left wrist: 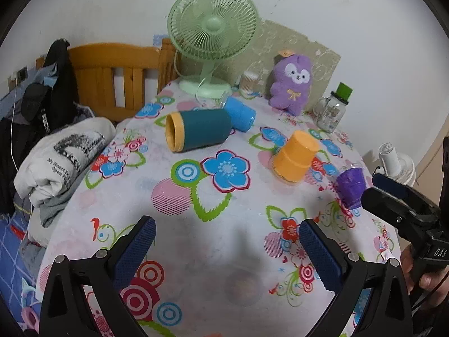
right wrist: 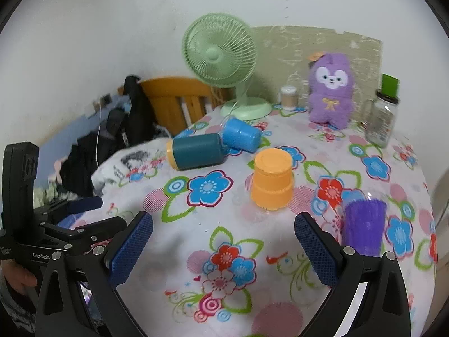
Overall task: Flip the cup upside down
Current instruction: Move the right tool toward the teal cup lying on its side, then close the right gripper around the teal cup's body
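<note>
**Q:** What was the condition of your two tools at that moment?

**A:** My left gripper (left wrist: 227,250) had its blue ribbed pads (left wrist: 134,250) spread wide, with nothing between them. It hung over the near part of the round table under its flower-print cloth (left wrist: 224,224). My right gripper (right wrist: 223,250) was equally spread and empty, over the same near part of the table. From the left wrist view it appeared at the right edge, close beside a small purple plastic cup (left wrist: 350,186).

**Q:** Where did the cups stand?

**A:** An orange stepped plastic cup (right wrist: 271,181) stood mouth down near the middle of the cloth. A dark teal cylindrical cup with a yellow rim (left wrist: 197,130) lay on its side, mouth towards the left. A light blue plastic cup (left wrist: 240,113) also lay on its side, touching the teal one's far end. The purple cup stood upright by the right-hand edge of the table, just beside my right tool's outer finger in the right wrist view.

**Q:** What else was on the table?

**A:** At the far edge: a pale green desk fan (left wrist: 212,39), a purple plush toy (right wrist: 331,92) and a clear glass jar with a green cap (right wrist: 383,112).
</note>
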The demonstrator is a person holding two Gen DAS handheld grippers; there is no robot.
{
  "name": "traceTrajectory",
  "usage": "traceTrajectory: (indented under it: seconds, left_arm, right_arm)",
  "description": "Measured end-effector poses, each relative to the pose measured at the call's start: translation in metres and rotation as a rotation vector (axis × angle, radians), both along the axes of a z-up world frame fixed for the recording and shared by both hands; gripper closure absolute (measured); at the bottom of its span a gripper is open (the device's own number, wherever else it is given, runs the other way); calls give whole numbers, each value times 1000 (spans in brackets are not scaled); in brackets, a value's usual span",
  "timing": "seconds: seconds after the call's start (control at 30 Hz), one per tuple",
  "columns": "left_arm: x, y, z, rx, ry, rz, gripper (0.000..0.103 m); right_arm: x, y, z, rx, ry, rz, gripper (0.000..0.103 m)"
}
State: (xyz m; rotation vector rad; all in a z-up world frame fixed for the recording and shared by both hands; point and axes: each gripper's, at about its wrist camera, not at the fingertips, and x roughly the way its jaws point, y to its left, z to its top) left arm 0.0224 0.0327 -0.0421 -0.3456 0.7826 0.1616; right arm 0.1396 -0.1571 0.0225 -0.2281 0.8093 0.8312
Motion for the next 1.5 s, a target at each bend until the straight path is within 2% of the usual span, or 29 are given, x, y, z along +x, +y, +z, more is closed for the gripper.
traceTrajectory:
  seconds: [0.23,0.53,0.6,0.87,1.0,1.17,1.23,1.33,1.37,1.4,1.47,1.5]
  left_arm:
    - [23,21,-13,-34,41,63,0]
    - [53,58,-32,-81,101,166,0]
    - [58,63,-34,-68,115,184,0]
    - [69,76,-46,-53,162,198,0]
    - [75,73,-57,-67,194,182,0]
    - [79,74,-60,-57,210,185,0]
    - [80,75,-61,-60,209,187,0]
    - [80,75,-62,-57,211,186,0]
    - [80,74,-62,-55,213,185,0]
    - [80,74,-62,-56,212,185,0]
    - [80,74,-62,-61,208,185,0]
    - [79,74,-61,-62,207,185,0]
  right_arm:
    - [31,63,-6,-192,-100,208,1]
    - [65,134,-37,-315,-82,451,1]
    - [74,148,-41,-345,-76,494,1]
    - [88,208,-51,-500,-123,721,1]
    - [84,231,-67,-590,-138,848,1]
    - [90,250,-95,-668,-119,919,1]
    - [91,253,-104,-691,-166,934,1]
    - [97,260,-110,-694,-165,919,2]
    - [99,261,-111,-692,-159,909,5]
    - [99,262,-112,-698,-166,903,15]
    - [99,263,-113,-706,-169,892,28]
    - [99,264,-113,-700,-158,885,30]
